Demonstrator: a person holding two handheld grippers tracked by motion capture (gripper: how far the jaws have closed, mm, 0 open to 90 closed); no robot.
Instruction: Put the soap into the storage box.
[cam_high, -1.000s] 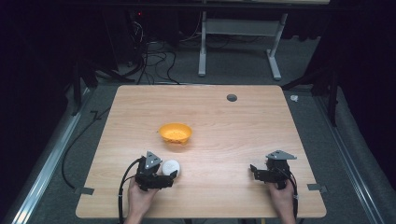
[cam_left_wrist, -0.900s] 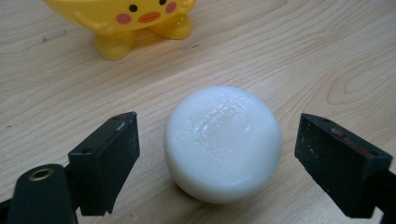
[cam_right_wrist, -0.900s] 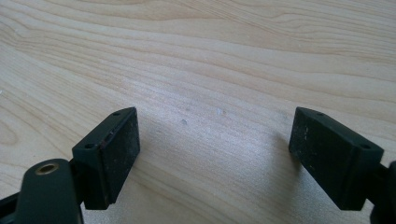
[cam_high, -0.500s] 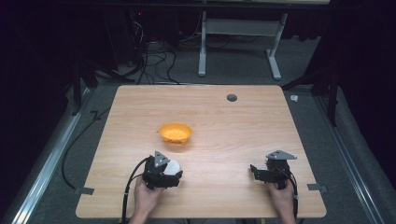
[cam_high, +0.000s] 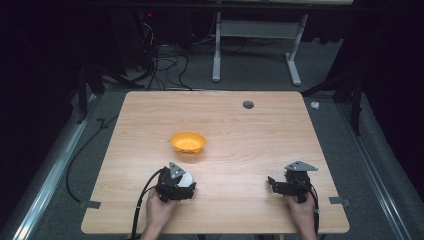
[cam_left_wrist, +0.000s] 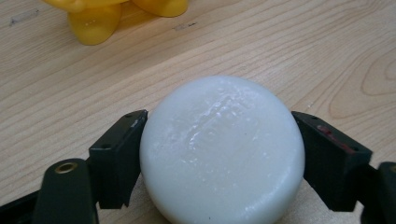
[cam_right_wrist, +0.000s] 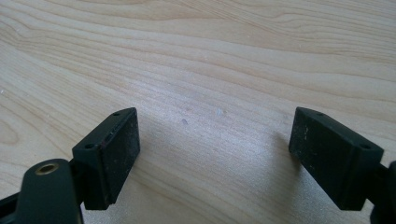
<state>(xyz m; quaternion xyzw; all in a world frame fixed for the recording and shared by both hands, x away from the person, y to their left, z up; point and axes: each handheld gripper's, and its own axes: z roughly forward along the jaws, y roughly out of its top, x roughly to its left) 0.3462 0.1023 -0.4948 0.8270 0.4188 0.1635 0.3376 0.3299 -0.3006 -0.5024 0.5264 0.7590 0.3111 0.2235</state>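
A white round puck (cam_left_wrist: 219, 149) lies on the wooden table (cam_high: 235, 130) near its front edge. My left gripper (cam_left_wrist: 219, 161) is shut on it, one black jaw pressed to each side. From above, the puck (cam_high: 186, 178) peeks out at the front of the left gripper (cam_high: 187, 184), which a hand holds. An orange-yellow bowl (cam_high: 187, 142) stands just beyond it, toward the table's middle, and its yellow underside (cam_left_wrist: 93, 21) shows in the left gripper view. My right gripper (cam_high: 273, 183) rests open at the front right, with bare wood between its jaws (cam_right_wrist: 215, 154).
A dark round hole (cam_high: 248, 104) sits near the table's far edge. Beyond the table are a white metal frame (cam_high: 255, 45) and floor cables (cam_high: 160, 55). Tape tabs (cam_high: 90, 204) mark the front corners. A black cable (cam_high: 142, 207) trails from the left gripper.
My left gripper has slid right from beside the white puck until its jaws took it between them. The puck has hardly shifted. The right gripper has stayed still.
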